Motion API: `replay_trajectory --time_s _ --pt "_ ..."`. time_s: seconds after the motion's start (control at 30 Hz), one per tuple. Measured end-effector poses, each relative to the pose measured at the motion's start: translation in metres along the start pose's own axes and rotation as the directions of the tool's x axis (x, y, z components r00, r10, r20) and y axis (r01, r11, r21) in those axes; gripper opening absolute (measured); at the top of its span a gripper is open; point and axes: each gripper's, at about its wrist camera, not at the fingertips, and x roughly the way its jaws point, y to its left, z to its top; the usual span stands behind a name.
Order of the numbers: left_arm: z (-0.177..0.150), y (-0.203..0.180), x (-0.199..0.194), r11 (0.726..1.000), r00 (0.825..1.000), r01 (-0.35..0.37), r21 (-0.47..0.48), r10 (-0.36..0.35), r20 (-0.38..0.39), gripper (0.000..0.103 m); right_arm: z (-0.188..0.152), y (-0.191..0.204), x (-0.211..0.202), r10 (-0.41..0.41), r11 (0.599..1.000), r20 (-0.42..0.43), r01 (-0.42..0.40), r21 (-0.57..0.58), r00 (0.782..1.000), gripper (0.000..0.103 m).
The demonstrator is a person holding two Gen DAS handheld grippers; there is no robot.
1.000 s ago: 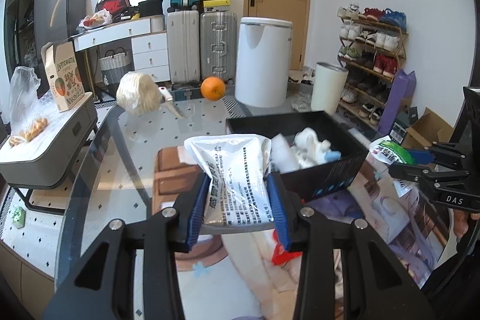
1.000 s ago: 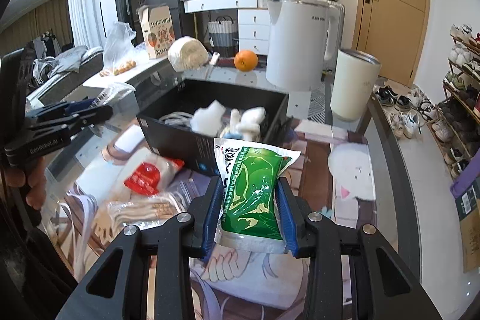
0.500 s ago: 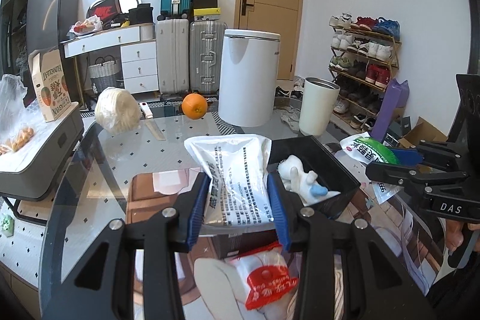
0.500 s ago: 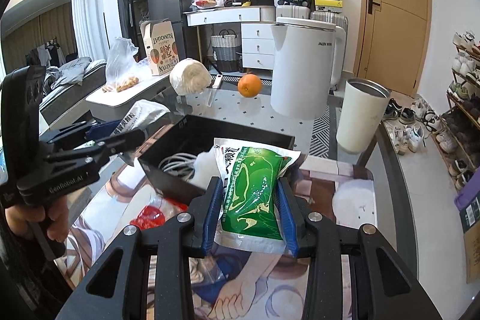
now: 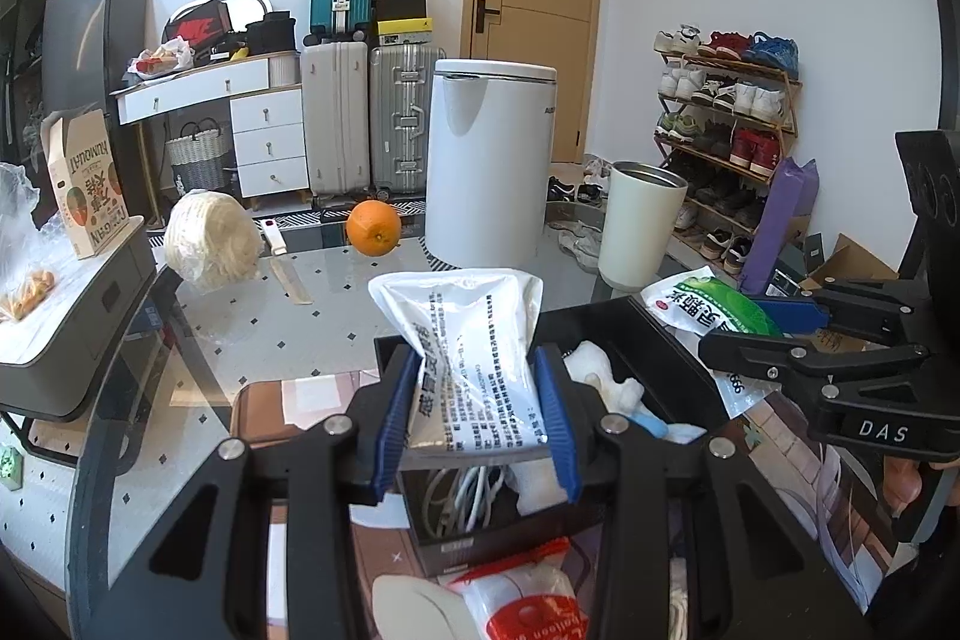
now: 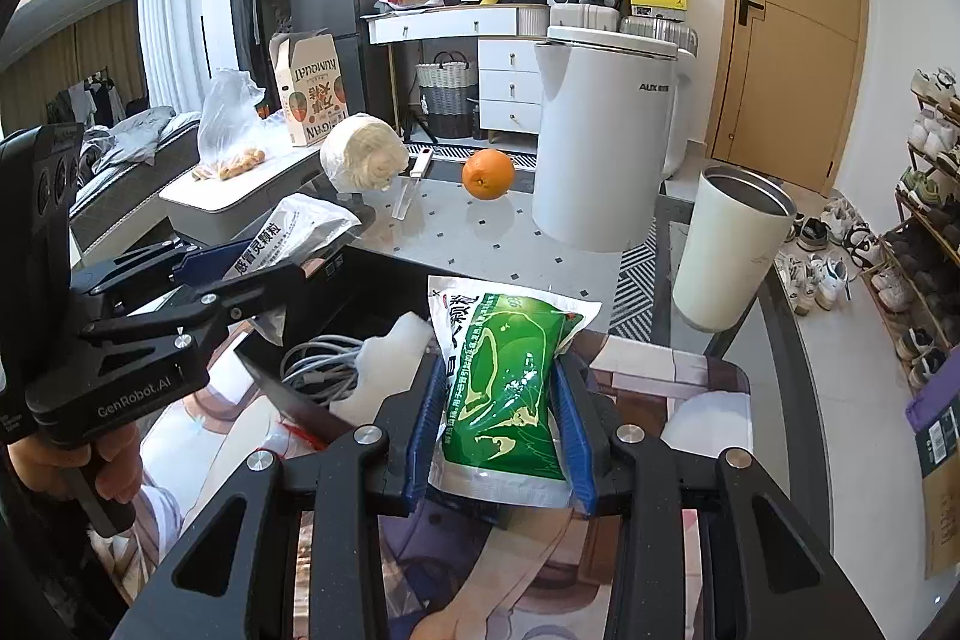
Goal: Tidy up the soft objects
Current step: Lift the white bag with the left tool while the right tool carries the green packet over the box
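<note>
Both pouches carried over black box (image 5: 660,340), white pouch (image 5: 474,370) and green pouch (image 6: 510,388) clamped between jaws

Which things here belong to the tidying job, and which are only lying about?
Job:
- white pouch in left gripper
- green pouch in right gripper
- black box

Lying about:
- orange
- white kettle
- cream cup
</note>
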Motion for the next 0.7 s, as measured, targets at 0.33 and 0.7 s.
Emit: replay_trajectory --time_s 0.33,0.7 --pt "0.0 -0.003 0.025 1.0 0.999 -0.006 0.02 0.006 -0.031 0.039 0.011 -0.004 0.019 0.006 1.0 -0.015 -0.006 -0.012 1.0 0.036" --pt "-0.003 -0.007 0.039 0.999 0.998 0.0 0.041 0.003 -0.065 0.039 0.015 -0.002 0.041 0.02 0.999 -0.061 -0.022 -0.03 0.998 0.036"
